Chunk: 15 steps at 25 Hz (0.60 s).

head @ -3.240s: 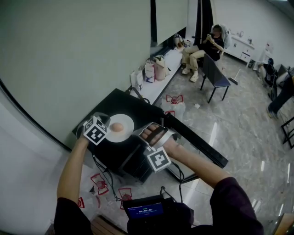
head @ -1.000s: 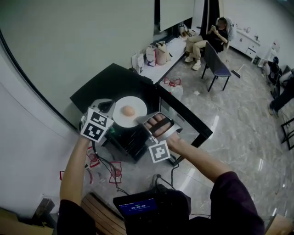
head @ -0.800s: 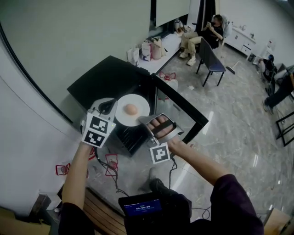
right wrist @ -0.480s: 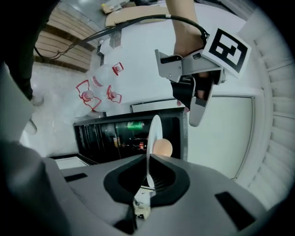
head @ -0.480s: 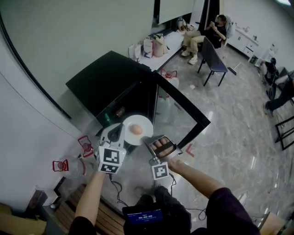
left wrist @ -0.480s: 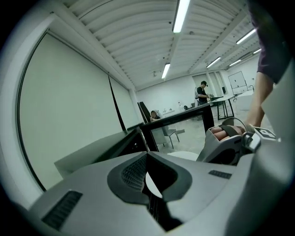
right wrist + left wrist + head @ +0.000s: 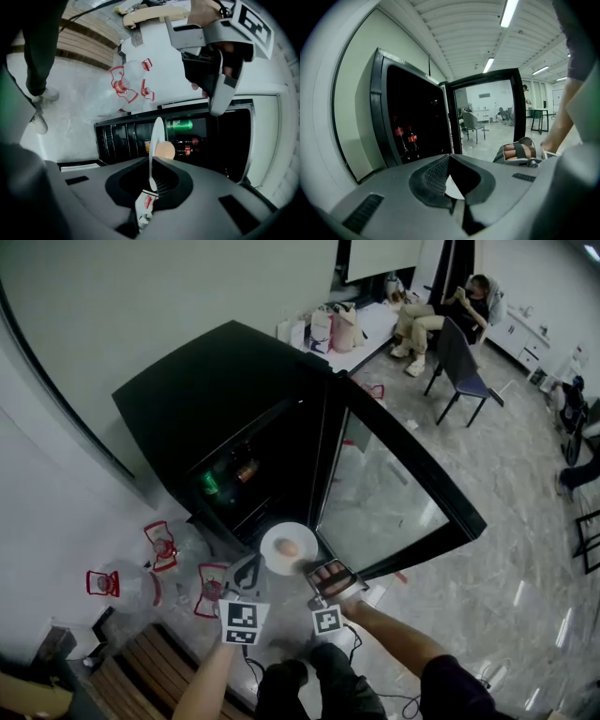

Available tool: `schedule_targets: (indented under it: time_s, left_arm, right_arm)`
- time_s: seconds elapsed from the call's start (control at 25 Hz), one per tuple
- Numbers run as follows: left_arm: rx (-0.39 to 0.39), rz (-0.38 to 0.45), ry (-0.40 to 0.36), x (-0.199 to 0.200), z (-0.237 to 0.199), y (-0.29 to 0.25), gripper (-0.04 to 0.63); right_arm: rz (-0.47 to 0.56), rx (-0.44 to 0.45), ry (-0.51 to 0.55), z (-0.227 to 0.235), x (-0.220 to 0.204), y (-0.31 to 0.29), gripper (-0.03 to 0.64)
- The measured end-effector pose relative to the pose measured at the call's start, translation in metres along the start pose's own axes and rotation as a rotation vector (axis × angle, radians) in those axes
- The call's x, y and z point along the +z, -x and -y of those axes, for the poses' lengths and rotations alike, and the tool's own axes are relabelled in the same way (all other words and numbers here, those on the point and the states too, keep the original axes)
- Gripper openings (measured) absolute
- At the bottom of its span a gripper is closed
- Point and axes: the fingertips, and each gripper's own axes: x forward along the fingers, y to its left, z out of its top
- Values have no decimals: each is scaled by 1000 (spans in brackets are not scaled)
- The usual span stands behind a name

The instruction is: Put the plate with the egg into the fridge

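Closest to you, your left gripper [image 7: 452, 185] pinches one side of the plate [image 7: 274, 542]. A thin white bit of the rim shows between its pads, so it looks shut on the plate, though that view shows very little of it. Your right gripper [image 7: 151, 183] is squeezed almost all the way shut on the other side of the rim, and the plate sits firmly between its jaws.

The plate hangs between both grippers, just in front of the open fridge [image 7: 202, 399] and low down by its bottom part. The egg [image 7: 289, 547] sits near the middle of the plate and has not rolled to the edge.

I think you are in the carrying step: the plate is at the fridge but not inside it yet.

The glass door [image 7: 394, 493] stands wide open, on the right of the fridge mouth. Inside the fridge it is dark. A green can [image 7: 180, 124] lies on a shelf, and some bottles [image 7: 405, 136] with red labels stand deeper in.

Next, you need to push both grippers forward together into the fridge. Keep the plate flat so the egg does not roll. Choose a shelf spot away from the can and the bottles. Set the plate down, and only then let go with both grippers.

Far past the fridge, a person [image 7: 441, 310] sits on a chair.
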Motion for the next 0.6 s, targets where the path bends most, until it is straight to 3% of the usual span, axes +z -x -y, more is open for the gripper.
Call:
schedule_targets:
  time_s: [0.32, 0.6]
  left_arm:
    - [67, 30, 30, -122, 4, -98, 9]
    - [145, 33, 40, -182, -7, -159, 8]
  right_arm:
    - [-3, -103, 66, -77, -13, -169, 20]
    - [7, -123, 70, -109, -8, -292, 20]
